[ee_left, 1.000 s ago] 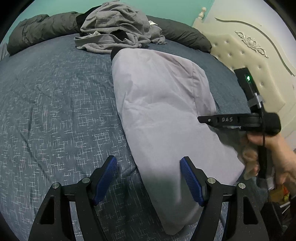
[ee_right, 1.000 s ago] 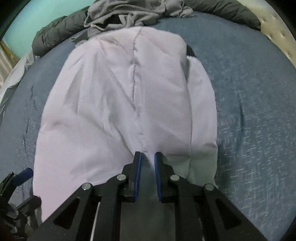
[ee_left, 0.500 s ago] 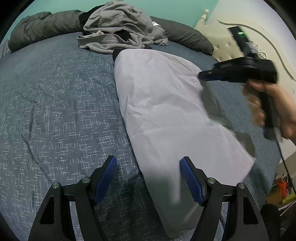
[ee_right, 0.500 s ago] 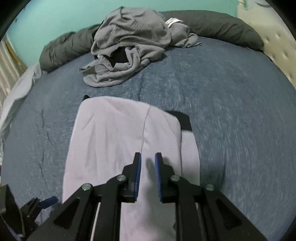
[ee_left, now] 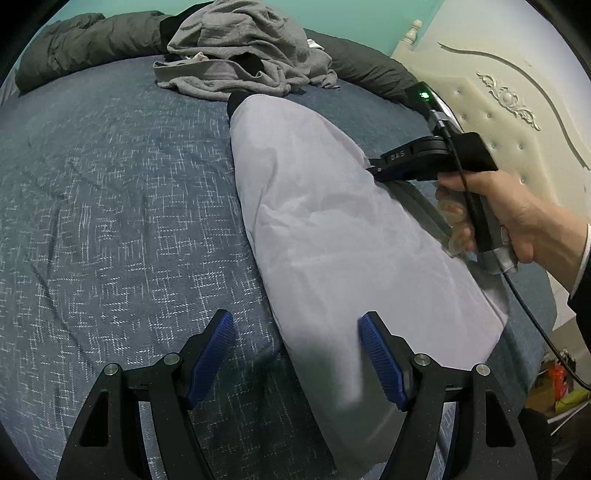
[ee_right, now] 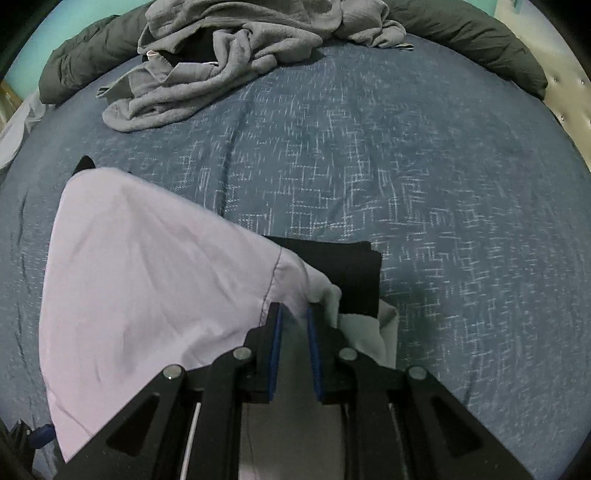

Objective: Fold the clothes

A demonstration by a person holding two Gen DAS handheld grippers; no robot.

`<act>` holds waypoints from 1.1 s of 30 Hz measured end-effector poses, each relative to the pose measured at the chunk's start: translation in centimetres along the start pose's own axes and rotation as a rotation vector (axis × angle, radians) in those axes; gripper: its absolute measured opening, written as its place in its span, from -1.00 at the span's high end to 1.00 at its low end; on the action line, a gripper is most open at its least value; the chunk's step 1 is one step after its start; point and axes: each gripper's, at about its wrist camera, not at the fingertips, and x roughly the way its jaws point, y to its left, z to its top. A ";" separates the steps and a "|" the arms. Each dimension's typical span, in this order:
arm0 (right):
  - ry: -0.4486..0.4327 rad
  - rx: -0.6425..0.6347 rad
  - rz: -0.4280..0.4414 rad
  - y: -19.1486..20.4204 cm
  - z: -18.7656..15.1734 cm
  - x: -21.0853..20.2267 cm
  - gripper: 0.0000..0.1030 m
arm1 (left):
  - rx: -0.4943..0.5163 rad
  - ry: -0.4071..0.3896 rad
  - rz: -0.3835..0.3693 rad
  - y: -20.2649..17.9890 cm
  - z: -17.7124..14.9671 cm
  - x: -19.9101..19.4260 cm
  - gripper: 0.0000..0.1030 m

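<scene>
Smooth matt lilac cloth garment (ee_left: pixel 332 221) lies on a coarse-woven blue bedspread (ee_left: pixel 110 221).

A bed (ee_left: pixel 110 206) under a blue-grey coverlet flecked with white fills the space ahead of the tongs; a dark grey duvet (ee_right: pixel 472 33) is bunched along its far edge; a teal wall (ee_left: pixel 354 14) rises beyond; a cream tufted headboard (ee_left: pixel 517 110) with carved scrollwork stands to the right.

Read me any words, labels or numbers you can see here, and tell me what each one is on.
"DAS", roughly: raised, blurred lettering on the side of the right gripper, seen from the left wrist camera; not certain.
White tag on the grey clothes pile: too small to read.
Nothing else legible.
</scene>
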 end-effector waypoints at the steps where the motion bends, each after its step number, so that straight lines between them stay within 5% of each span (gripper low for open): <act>1: 0.001 0.007 0.013 -0.3 -0.1 0.0 0.78 | -0.003 0.002 0.000 0.0 -0.1 0.1 -0.46; 10: -0.075 0.004 0.070 0.1 -1.8 -4.4 0.73 | -0.010 0.001 -0.003 0.2 0.1 0.0 -0.46; 20: -0.106 0.030 0.203 0.2 -11.9 -10.7 0.73 | -0.018 -0.006 -0.004 0.2 0.2 -0.3 -0.46; 33: -0.052 0.023 0.115 0.8 -15.9 -6.5 0.73 | -0.033 -0.006 0.014 0.9 0.0 -0.3 -0.46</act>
